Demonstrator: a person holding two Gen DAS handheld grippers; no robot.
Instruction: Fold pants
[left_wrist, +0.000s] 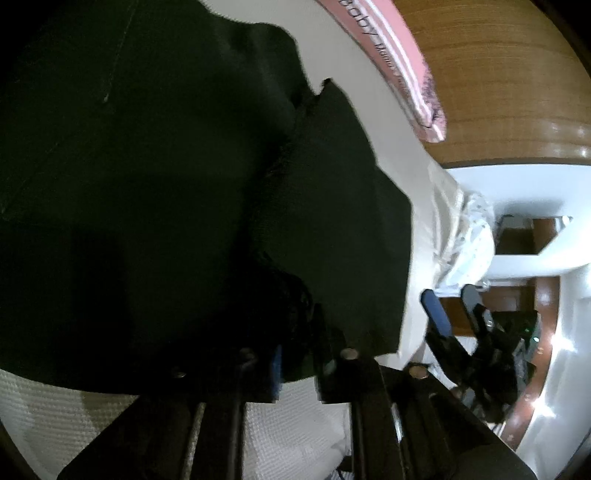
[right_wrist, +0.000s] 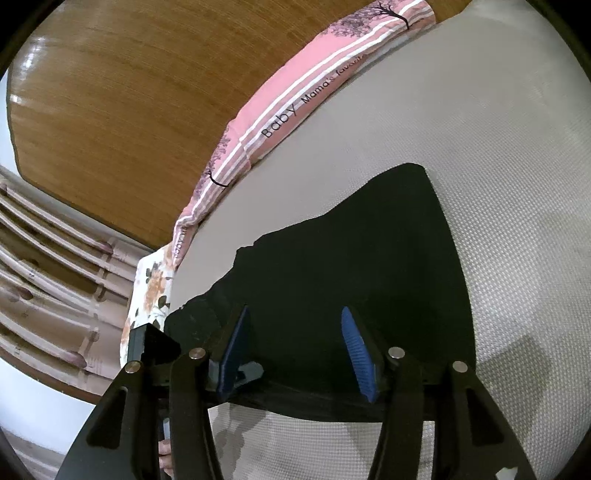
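Note:
The black pants fill most of the left wrist view, lying bunched on the white textured bed cover. My left gripper is shut on a gathered fold of the pants. My right gripper is open, its blue-padded fingers spread wide just above the near edge of the pants. The right gripper also shows in the left wrist view, beyond the pants' edge, jaws apart.
A pink striped pillow lies along the far edge of the bed against a wooden headboard. A floral sheet hangs at the bed's corner. White cover surrounds the pants.

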